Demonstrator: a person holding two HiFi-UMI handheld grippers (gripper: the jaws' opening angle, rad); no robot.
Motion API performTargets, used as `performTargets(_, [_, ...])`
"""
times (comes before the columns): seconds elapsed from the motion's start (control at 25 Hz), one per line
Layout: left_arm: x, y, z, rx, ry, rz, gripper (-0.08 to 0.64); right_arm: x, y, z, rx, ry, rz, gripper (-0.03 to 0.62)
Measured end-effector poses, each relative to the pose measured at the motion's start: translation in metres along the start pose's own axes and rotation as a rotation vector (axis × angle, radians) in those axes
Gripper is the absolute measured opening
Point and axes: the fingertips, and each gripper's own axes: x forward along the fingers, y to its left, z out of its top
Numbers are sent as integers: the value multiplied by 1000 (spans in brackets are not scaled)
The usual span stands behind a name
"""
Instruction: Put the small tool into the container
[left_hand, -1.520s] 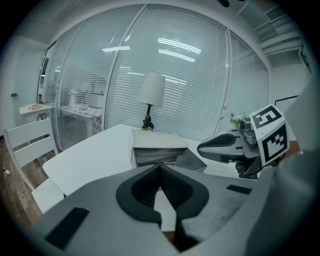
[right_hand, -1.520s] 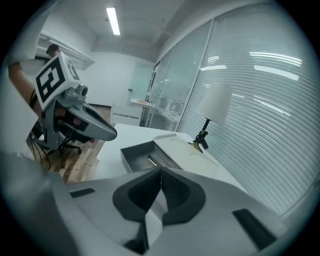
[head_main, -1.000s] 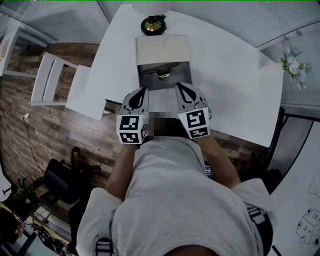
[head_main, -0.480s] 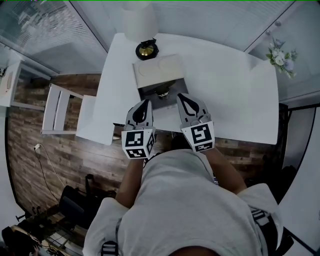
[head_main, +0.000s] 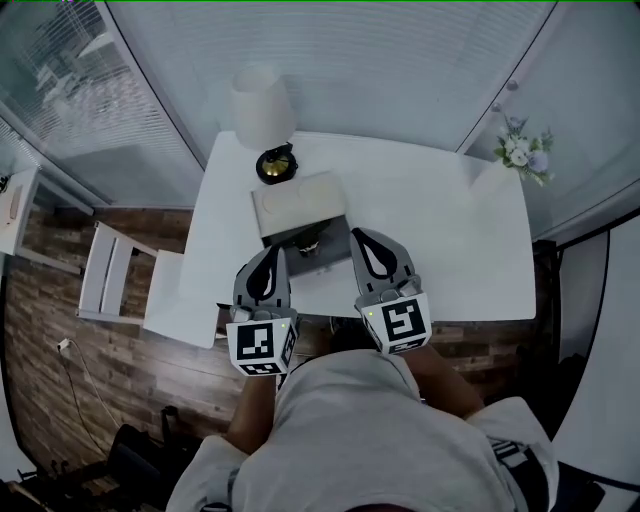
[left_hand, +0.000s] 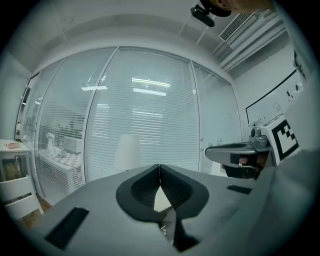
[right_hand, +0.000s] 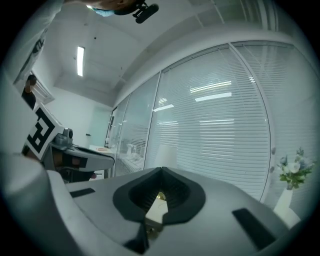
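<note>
Holding both grippers side by side above the near edge of the white rectangular surface (head_main: 440, 230), the person stands facing the work area. The left gripper (head_main: 275, 252) and the right gripper (head_main: 358, 236) point away from the body, toward the beige rectangular container (head_main: 298, 203), which sits near the middle of the surface.

Jaw state: each gripper view shows its jaws brought together at the tips with nothing clamped. The left gripper (left_hand: 159, 170) shows only a beige patch through the opening behind its tips. The right gripper (right_hand: 161, 172) shows a beige edge and a gold glint in the same place. These are read as items lying beyond the jaws, not held by them.

Task item: a small metallic tool (head_main: 312, 243) appears in the grey open section on the near side of the container, between the two gripper tips and just ahead of them. It is too small to identify further. Judged from this position, the tool already lies inside the container, so the closed, empty jaws fit a finished placement.

Behind the container stands a lamp with a white shade (head_main: 262, 105) and a black-and-gold round base (head_main: 277, 163), well clear of both grippers. A small vase of flowers (head_main: 520, 152) occupies the far right corner.
</note>
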Motion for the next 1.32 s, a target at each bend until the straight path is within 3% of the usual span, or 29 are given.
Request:
performTargets(0.32, [-8,10,14,-12,-34,80,25,-4,-4,9,-24,-21,18,26])
performTargets(0.72, [-11,-1,12,-18,-19,67,25,-8,-1,7,-28,-11,33,26])
performTargets(1.32, [-27,9,12,-28,-11,128,24,-8,11,9,-17,-19,84,25])
